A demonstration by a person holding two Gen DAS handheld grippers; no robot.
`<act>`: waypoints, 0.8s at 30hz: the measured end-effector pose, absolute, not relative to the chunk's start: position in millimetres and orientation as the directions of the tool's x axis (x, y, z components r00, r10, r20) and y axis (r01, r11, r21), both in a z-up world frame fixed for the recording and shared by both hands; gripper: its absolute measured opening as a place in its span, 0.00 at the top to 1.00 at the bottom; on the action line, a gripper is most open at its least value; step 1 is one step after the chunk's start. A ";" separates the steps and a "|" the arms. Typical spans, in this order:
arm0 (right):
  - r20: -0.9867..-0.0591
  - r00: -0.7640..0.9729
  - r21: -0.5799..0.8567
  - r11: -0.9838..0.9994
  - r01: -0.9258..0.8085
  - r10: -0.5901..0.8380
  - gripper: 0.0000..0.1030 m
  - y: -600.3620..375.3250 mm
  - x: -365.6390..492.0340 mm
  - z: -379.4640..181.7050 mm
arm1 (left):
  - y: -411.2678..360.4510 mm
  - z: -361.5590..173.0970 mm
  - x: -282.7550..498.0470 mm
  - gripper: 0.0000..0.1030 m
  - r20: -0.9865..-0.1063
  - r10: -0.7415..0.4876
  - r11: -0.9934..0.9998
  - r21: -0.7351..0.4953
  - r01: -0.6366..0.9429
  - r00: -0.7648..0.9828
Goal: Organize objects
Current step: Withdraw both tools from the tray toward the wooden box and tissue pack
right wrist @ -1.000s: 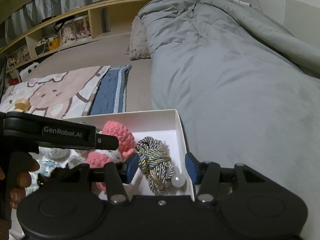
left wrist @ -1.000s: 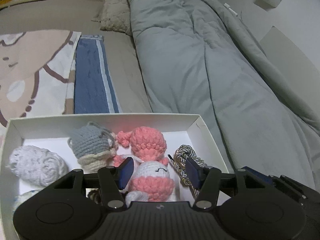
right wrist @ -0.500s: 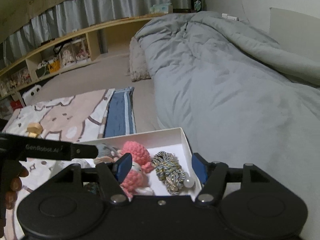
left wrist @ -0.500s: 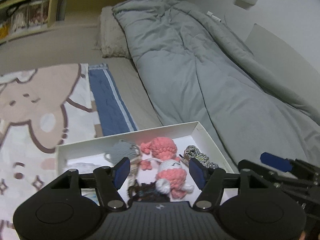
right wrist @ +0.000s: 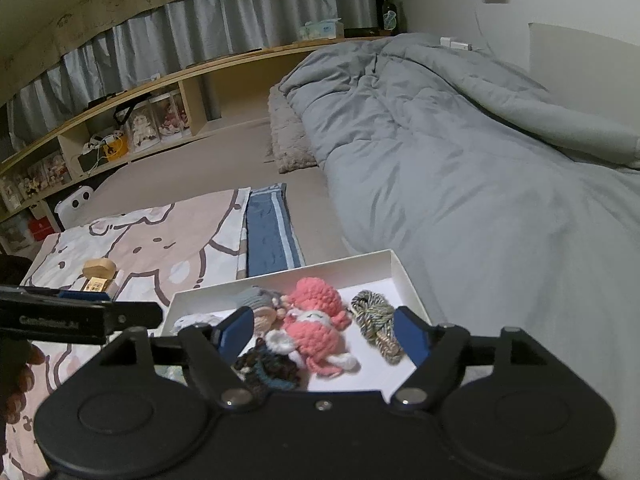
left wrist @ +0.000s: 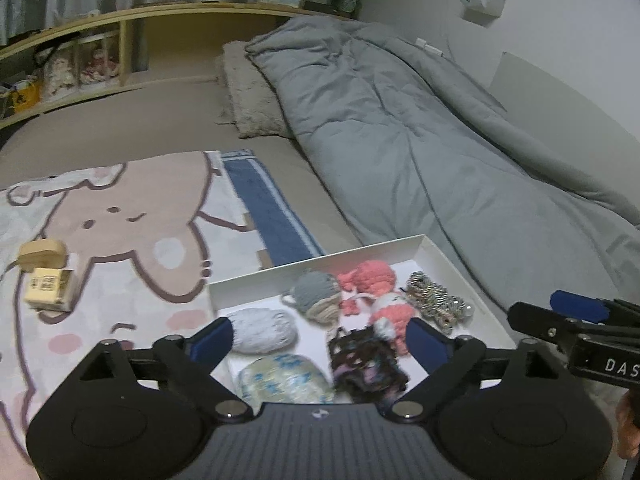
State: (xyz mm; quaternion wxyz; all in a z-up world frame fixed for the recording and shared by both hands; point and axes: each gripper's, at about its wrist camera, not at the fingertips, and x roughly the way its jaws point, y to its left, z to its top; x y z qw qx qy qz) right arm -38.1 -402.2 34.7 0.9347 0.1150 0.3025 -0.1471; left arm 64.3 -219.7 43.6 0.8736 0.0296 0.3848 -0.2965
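Note:
A white box [left wrist: 256, 280] on the bed holds several crochet pieces. Among them are a grey ball [left wrist: 316, 294], a pink-and-white doll [left wrist: 390, 316], a braided cord [left wrist: 438, 304], a pale yarn lump [left wrist: 264, 330] and a dark crochet piece [left wrist: 366, 364]. My left gripper [left wrist: 320, 342] hangs above the box's near side, jaws opening, nothing between the pads. My right gripper [right wrist: 324, 332] hovers over the doll [right wrist: 316, 328] and cord [right wrist: 374, 316], jaws also opening and empty. Each gripper shows at the edge of the other's view: the right gripper [left wrist: 576, 312] and the left gripper [right wrist: 80, 312].
A wooden piece with a tag [left wrist: 42, 256] lies on the cartoon blanket [left wrist: 140, 208] left of the box. A folded blue towel [left wrist: 272, 216] sits behind the box, a bunched grey duvet [left wrist: 400, 140] fills the right side. Shelves [right wrist: 120, 120] run along the back.
Both grippers rose and drew back from the box, and their jaws spread wider. The doll and the cord that sat between the fingers now lie free in the box.

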 end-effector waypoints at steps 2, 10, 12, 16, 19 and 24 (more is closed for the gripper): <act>-0.601 0.771 0.130 0.926 0.354 -0.211 0.20 -396.3 -38.9 32.8 | -208.7 43.5 61.9 0.03 -0.688 -0.492 0.825 -0.172 0.538 0.534; -0.599 0.761 0.083 0.926 0.368 -0.249 0.06 -366.9 -38.2 23.7 | -170.6 34.0 59.7 0.00 -0.684 -0.467 0.838 -0.139 0.528 0.561; -0.599 0.759 0.083 0.923 0.375 -0.254 0.04 -363.1 -37.1 22.3 | -162.9 31.2 59.3 0.00 -0.687 -0.463 0.837 -0.132 0.531 0.560; -0.612 0.745 0.074 0.918 0.389 -0.266 0.00 -357.1 -33.6 18.9 | -149.8 28.5 61.2 0.00 -0.683 -0.453 0.841 -0.115 0.528 0.573; -0.618 0.742 0.078 0.918 0.388 -0.261 0.00 -353.8 -30.2 16.5 | -140.8 27.1 64.1 0.00 -0.677 -0.451 0.845 -0.115 0.522 0.581; -0.617 0.741 0.064 0.921 0.384 -0.266 0.00 -345.1 -20.9 13.7 | -131.1 24.5 69.1 0.00 -0.677 -0.443 0.850 -0.109 0.515 0.588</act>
